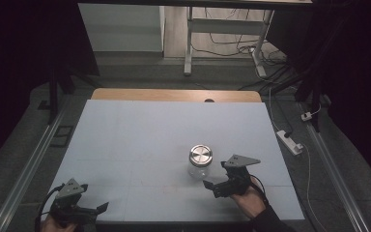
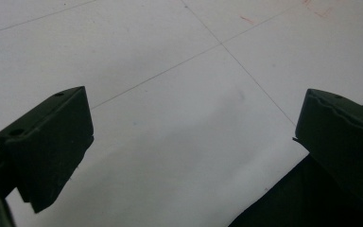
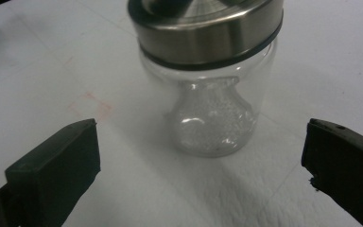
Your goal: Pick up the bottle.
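A clear glass jar (image 1: 200, 167) stands upright on the white counter (image 1: 140, 140), right of the middle and toward the near edge. Its lid (image 1: 200, 155) is a round cap of brushed metal, shut on the mouth, with a dark band where it meets the glass. In the right gripper view the jar (image 3: 212, 113) has straight transparent walls that narrow slightly to the base, and the lid (image 3: 208, 28) reflects the room light. Through the glass a pale, bulb-shaped form shows, grainy and glinting near the bottom; whether it is something inside or only a play of the glass cannot be told.

The right claw (image 1: 216, 180) sits just beside the jar on its near right side, held in a hand (image 1: 247, 198) that comes up from the bottom edge. Its jaws are spread wide, wider than the jar, and they point at it without touching; in the right gripper view the jar stands between and beyond the two black tips.

The left claw (image 1: 96, 210) is well apart from the jar, at the near left corner of the counter. In the left gripper view its jaws stand wide too, with nothing between them but bare white surface crossed by thin lines.
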### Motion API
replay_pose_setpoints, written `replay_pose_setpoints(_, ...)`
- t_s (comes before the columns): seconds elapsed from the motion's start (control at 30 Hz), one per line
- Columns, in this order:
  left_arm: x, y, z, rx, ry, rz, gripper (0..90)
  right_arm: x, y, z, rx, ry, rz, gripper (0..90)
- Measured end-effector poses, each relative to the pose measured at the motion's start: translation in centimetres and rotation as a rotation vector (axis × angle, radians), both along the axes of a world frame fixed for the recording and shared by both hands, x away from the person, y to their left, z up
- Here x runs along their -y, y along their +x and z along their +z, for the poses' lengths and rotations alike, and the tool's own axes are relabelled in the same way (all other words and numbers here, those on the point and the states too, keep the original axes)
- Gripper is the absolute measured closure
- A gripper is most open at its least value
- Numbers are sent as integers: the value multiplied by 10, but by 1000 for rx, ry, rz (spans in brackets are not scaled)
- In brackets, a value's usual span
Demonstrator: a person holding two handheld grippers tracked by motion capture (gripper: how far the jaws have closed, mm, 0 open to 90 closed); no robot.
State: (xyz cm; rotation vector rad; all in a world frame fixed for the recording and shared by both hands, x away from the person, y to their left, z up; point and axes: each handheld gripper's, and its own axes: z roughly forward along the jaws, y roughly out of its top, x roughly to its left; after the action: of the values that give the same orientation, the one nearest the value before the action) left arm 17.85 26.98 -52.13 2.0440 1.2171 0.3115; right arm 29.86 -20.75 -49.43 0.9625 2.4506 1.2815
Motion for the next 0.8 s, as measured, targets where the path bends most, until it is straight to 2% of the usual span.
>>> replay_pose_setpoints(0.3, 0, 0, 0, -1, 1, -1, 0, -16, 14, -6, 15, -62, -8, 0)
replay_pose_setpoints(0.8, 1, 0, 0, -2, 10, -3, 0, -36, 33, -20, 19, -82, 35, 0)
